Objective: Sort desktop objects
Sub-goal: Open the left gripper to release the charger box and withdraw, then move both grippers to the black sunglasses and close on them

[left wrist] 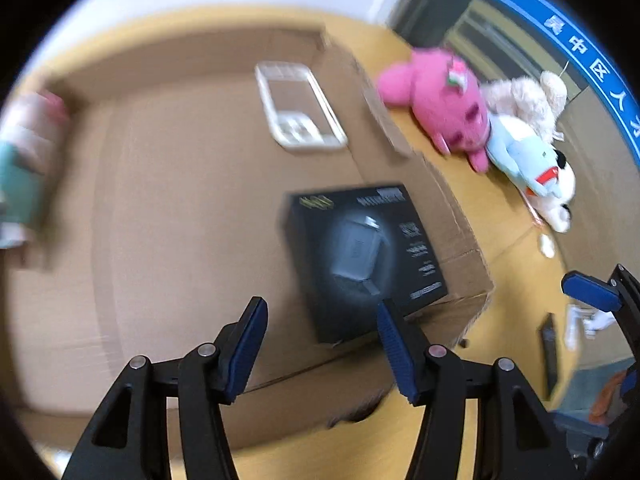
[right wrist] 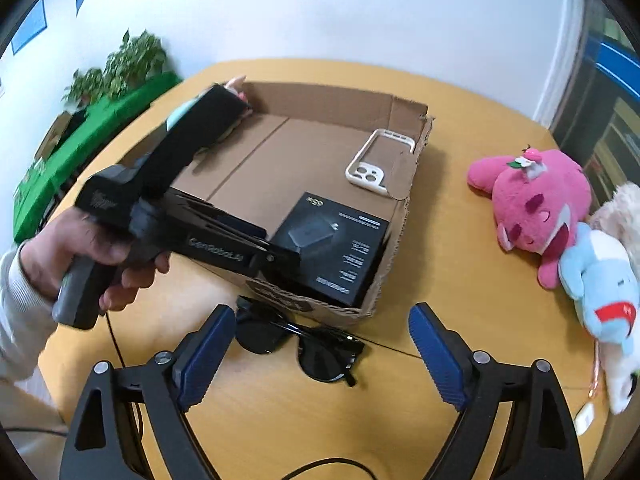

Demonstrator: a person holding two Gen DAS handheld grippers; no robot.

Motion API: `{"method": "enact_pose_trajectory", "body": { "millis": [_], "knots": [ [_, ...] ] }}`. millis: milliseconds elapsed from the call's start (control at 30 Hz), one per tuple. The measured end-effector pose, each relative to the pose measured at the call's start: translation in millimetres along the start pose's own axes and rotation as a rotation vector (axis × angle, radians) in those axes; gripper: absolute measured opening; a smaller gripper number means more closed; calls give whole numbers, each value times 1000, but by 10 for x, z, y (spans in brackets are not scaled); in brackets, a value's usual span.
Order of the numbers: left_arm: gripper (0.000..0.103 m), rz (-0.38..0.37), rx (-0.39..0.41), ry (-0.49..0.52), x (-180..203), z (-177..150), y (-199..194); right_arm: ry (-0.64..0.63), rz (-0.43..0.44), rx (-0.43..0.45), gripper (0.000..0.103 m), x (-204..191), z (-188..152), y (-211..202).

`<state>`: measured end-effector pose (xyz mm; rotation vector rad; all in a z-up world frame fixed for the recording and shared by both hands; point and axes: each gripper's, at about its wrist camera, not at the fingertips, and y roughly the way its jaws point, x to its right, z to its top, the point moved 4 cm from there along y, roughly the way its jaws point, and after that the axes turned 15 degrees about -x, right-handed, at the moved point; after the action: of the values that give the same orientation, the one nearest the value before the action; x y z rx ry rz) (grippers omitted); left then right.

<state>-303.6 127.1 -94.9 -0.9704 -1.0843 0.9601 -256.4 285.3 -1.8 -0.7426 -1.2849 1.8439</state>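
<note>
A shallow cardboard box (right wrist: 404,208) sits on the yellow table. Inside it lie a black charger package (left wrist: 360,256) (right wrist: 336,248) at the near right corner and a white phone case (left wrist: 298,106) (right wrist: 378,160) further back. My left gripper (left wrist: 320,344) is open and empty, just above the box's near edge beside the black package. Black sunglasses (right wrist: 300,344) lie on the table in front of the box. My right gripper (right wrist: 320,356) is open and empty, its fingers on either side of the sunglasses, slightly above them.
A pink plush (right wrist: 536,208) (left wrist: 444,104), a light blue and white plush (right wrist: 604,300) (left wrist: 532,168) and a cream plush (left wrist: 532,100) lie on the table right of the box. A pink and green object (left wrist: 28,160) sits at the box's far left. A thin cable (right wrist: 392,346) crosses the table.
</note>
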Motion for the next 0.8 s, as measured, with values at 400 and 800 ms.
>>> {"method": "enact_pose_trajectory", "body": {
  "millis": [400,800],
  "knots": [
    [78,378,405,-181,-466,-1246,-1280,-2,54,164,92,-1005,-223,-12],
    [78,401,453,-255,-577,-1654,-1347,-74,35,95,94,-1004,-400,299]
  ]
}}
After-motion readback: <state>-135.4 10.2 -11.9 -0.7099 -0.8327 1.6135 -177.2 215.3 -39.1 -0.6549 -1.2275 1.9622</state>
